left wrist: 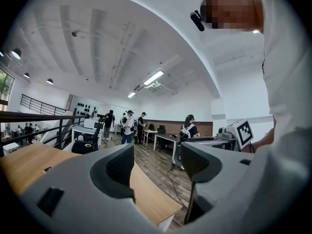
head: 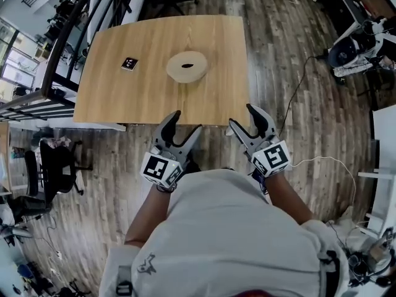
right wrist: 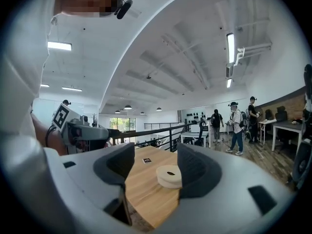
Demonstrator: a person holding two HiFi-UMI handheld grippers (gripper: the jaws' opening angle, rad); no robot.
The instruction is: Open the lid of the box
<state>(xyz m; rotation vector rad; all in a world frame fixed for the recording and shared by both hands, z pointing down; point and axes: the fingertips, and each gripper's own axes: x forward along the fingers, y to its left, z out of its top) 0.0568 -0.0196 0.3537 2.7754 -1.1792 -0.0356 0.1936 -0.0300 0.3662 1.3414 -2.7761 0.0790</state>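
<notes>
The left claw (head: 187,121) and the right claw (head: 241,115) both stood wide open and empty at the near edge of the worktop (head: 124,91), well apart from the round pale box (head: 187,66) resting near its middle.

We see a table (head: 124,85) of light wood in front of both claws. It looks smooth and matt, with fine lines in it. The round box (head: 187,66) out past the right claw (head: 241,115) looks cream, smooth and dull. That claw and the left claw (head: 187,121) look like grey matt plastic, with darker pads (right wrist: 117,167) inside. The floor (head: 278,48) under them is darker, streaky wood. Behind the claws, the shirt (head: 229,240) is soft grey cloth.
</notes>
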